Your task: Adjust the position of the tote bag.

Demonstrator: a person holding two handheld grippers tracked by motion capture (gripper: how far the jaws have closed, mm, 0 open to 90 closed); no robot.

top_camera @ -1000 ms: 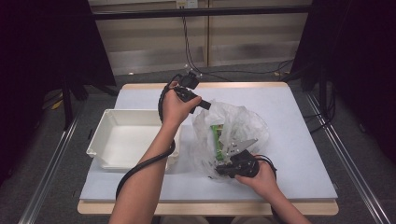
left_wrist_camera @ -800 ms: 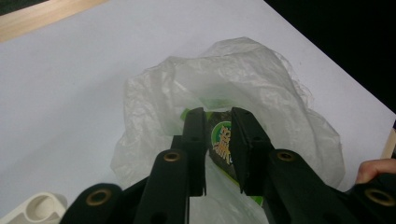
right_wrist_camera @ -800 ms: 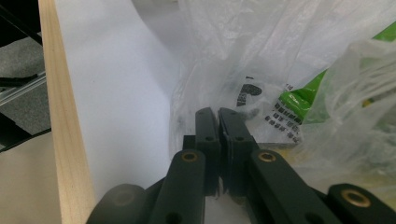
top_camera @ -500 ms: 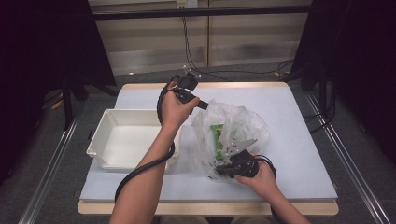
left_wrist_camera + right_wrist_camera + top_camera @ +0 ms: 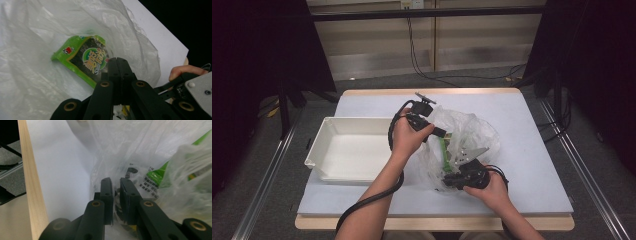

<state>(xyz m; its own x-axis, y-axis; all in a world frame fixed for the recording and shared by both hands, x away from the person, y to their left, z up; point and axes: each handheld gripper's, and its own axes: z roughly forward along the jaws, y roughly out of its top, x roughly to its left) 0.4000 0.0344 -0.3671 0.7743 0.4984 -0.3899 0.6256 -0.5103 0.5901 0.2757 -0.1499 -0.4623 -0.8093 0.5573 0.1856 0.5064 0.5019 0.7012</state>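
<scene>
Clenched tight, the jaws of the left gripper point(image 5: 119, 62) meet pad to pad just above the green snack packet point(image 5: 85, 60), with nothing pinched between them that I can make out. The packet lies inside the clear plastic bag point(image 5: 462, 145), which is spread near the middle of the table, a little toward the near edge and the right side. The left gripper's closed tips point down into the bag's mouth, which reads as a reach for the packet rather than a hold on it. The right gripper point(image 5: 116, 192) sits at the bag's near side, toward the table's front edge; its jaws have just been opening a little and now stand slightly apart with a fold of the bag's film between them, and I cannot say for sure whether the pads are pressing it. That low hold on the bag's edge looks meant to pin the bag down and keep its mouth spread while the other hand works inside. In the high view the left gripper point(image 5: 438, 133) crosses over the bag from its far left side. Left of the bag, along the table's left edge, stands a white tray point(image 5: 324, 152), a likely place for the packet once it is out.
</scene>
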